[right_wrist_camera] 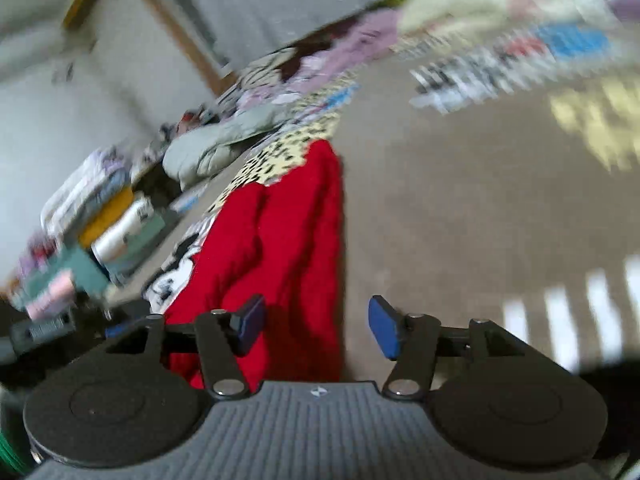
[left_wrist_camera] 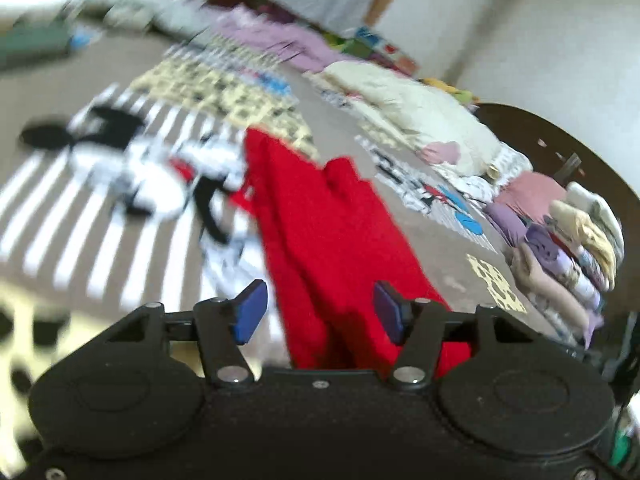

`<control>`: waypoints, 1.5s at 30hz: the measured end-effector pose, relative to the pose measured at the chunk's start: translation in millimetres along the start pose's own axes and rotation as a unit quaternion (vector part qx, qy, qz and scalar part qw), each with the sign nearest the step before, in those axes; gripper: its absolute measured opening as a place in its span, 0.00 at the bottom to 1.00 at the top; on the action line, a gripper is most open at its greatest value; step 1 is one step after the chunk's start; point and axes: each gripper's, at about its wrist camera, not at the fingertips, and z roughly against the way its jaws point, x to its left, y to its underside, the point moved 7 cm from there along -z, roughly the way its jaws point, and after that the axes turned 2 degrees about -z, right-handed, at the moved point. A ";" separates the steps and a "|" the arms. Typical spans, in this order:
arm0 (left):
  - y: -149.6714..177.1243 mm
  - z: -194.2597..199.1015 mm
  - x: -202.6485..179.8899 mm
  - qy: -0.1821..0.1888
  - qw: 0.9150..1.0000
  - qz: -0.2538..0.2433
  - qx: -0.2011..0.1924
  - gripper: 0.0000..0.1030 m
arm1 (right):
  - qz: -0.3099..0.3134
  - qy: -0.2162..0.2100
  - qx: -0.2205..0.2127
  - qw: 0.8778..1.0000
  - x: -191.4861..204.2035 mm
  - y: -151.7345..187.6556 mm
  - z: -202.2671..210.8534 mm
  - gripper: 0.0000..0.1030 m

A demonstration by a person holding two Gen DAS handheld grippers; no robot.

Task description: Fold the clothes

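Observation:
A red garment [left_wrist_camera: 328,236] lies crumpled on the brown bedspread [left_wrist_camera: 132,60], stretching away from my left gripper [left_wrist_camera: 320,312]. That gripper is open, its blue pads [left_wrist_camera: 252,308] standing on either side of the red cloth's near end, with nothing clamped. In the right wrist view the same red garment [right_wrist_camera: 280,248] runs along the left half. My right gripper [right_wrist_camera: 316,328] is open too; its left pad hovers over the cloth's edge and its right pad [right_wrist_camera: 384,328] is over bare bedspread [right_wrist_camera: 460,208]. Both views are blurred.
A cartoon-mouse print [left_wrist_camera: 132,168] marks the bedspread left of the red garment. Unfolded clothes [left_wrist_camera: 400,108] pile up behind. Folded stacks [left_wrist_camera: 568,248] sit at right on a dark round surface [left_wrist_camera: 560,136]. More folded piles [right_wrist_camera: 96,216] and a grey-green bundle [right_wrist_camera: 212,144] line the left.

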 end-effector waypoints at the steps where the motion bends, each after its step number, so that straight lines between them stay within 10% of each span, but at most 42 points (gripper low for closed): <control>1: 3.5 -1.8 -0.3 -0.003 1.000 0.001 0.004 0.56 | -0.016 -0.011 -0.001 1.000 -3.8 2.9 0.6 0.55; 14: 32.6 -4.6 -2.7 -0.020 0.999 0.019 0.024 0.52 | 0.061 -0.005 0.025 0.998 5.7 20.1 -7.1 0.52; 19: 30.2 35.4 -27.0 -0.031 0.993 -0.109 -0.019 0.59 | 0.189 0.004 -0.006 0.982 28.1 14.5 30.3 0.57; 26: 95.4 62.2 -62.8 -0.070 0.901 -0.427 -0.015 0.64 | 0.487 0.035 0.010 0.873 65.8 71.7 58.8 0.64; 30: 126.0 49.6 -65.2 -0.101 0.830 -0.548 -0.015 0.66 | 0.574 0.082 0.036 0.814 65.7 98.9 43.6 0.66; 38: 143.7 29.0 -56.9 -0.166 0.708 -0.686 -0.035 0.67 | 0.593 0.108 0.014 0.798 61.8 94.5 40.0 0.66; 40: 143.5 28.9 -54.6 -0.172 0.689 -0.703 -0.043 0.67 | 0.595 0.113 0.007 0.796 60.6 92.4 39.5 0.66; 45: 140.7 22.3 -53.2 -0.181 0.674 -0.713 -0.066 0.67 | 0.611 0.109 -0.007 0.784 55.9 90.5 31.4 0.65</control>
